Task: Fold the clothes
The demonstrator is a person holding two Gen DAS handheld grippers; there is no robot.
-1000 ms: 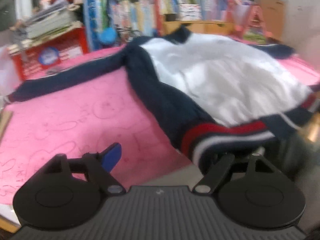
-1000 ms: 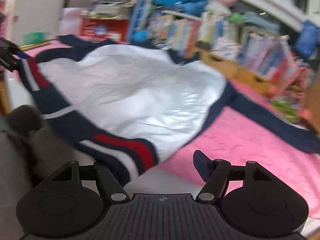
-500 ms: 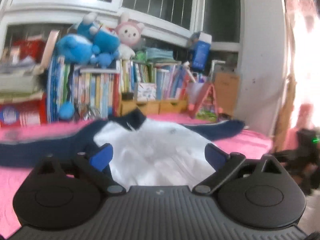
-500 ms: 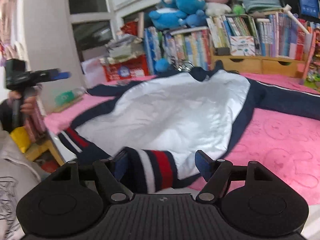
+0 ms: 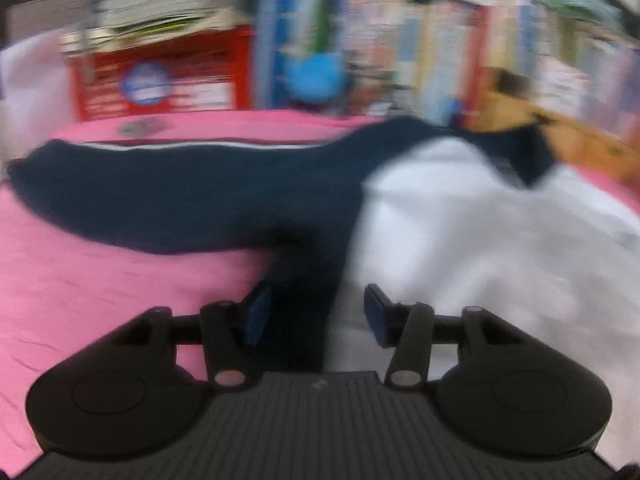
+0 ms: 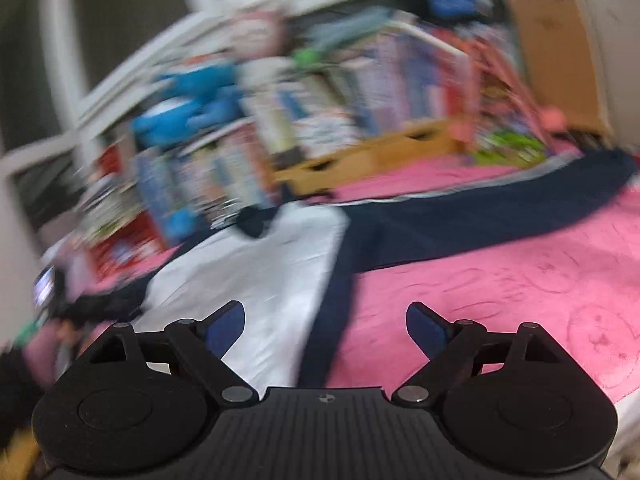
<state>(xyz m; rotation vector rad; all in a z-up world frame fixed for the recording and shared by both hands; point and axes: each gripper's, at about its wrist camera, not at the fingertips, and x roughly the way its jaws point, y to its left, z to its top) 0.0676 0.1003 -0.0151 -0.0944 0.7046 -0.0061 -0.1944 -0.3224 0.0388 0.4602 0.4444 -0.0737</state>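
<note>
Both grippers hover low over a jacket with a shiny white body and navy sleeves (image 5: 480, 240), which lies spread flat on a pink blanket printed with faint cartoon outlines (image 6: 520, 280). On the left gripper (image 5: 312, 312) the blue-padded jaws are closing, with a gap between them; the jacket's navy side panel and the edge of its white body lie in that gap as the left wrist camera sees it, but the pads do not visibly press on the cloth, and heavy blur hides whether they touch it. On the right gripper (image 6: 326, 328) the jaws are opening and stand wide apart; the white body and a navy band of the jacket show between them, with nothing clamped.

From the left wrist camera, one long navy sleeve (image 5: 160, 196) stretches out to the left across the blanket, a thin white stripe running along its far edge. The navy collar (image 5: 524, 156) sits at the far side of the white body. From the right wrist camera, the other navy sleeve (image 6: 500, 216) runs off to the right across the blanket.

Beyond the blanket stands a crowded row of colourful books (image 6: 360, 100), with a red printed box (image 5: 160, 76) at its left and a blue plush toy (image 6: 188, 100) sitting on top. Everything in the background is smeared by blur.
</note>
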